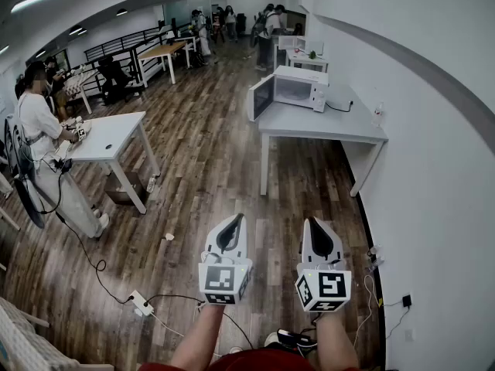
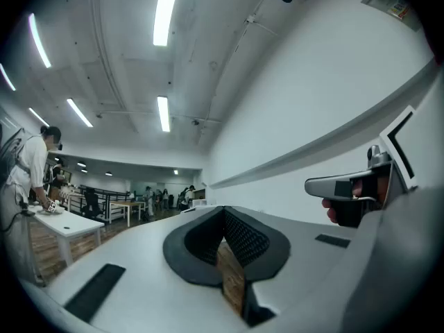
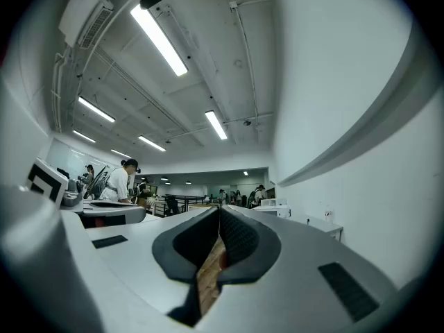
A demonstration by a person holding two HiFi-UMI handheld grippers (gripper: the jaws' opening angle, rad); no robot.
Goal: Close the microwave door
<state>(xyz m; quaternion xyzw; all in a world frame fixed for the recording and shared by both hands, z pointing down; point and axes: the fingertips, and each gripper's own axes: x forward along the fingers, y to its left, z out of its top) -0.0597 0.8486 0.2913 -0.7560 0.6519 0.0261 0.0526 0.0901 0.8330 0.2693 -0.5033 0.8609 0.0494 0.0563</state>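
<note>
The white microwave (image 1: 300, 88) stands far ahead on a grey table (image 1: 340, 125) against the right wall. Its door (image 1: 261, 97) hangs open to the left. Both grippers are held low and near me, well short of that table and pointing roughly level. My left gripper (image 1: 234, 219) is shut with nothing between its jaws; in the left gripper view its tips (image 2: 223, 211) meet. My right gripper (image 1: 312, 222) is beside it, also shut and empty, tips together (image 3: 220, 211) in the right gripper view.
A stretch of wooden floor (image 1: 209, 176) lies between me and the grey table. A person (image 1: 42, 130) stands at a white table (image 1: 108, 139) on the left. A power strip (image 1: 141, 303) and cables lie on the floor near my feet. More desks and people are at the far end.
</note>
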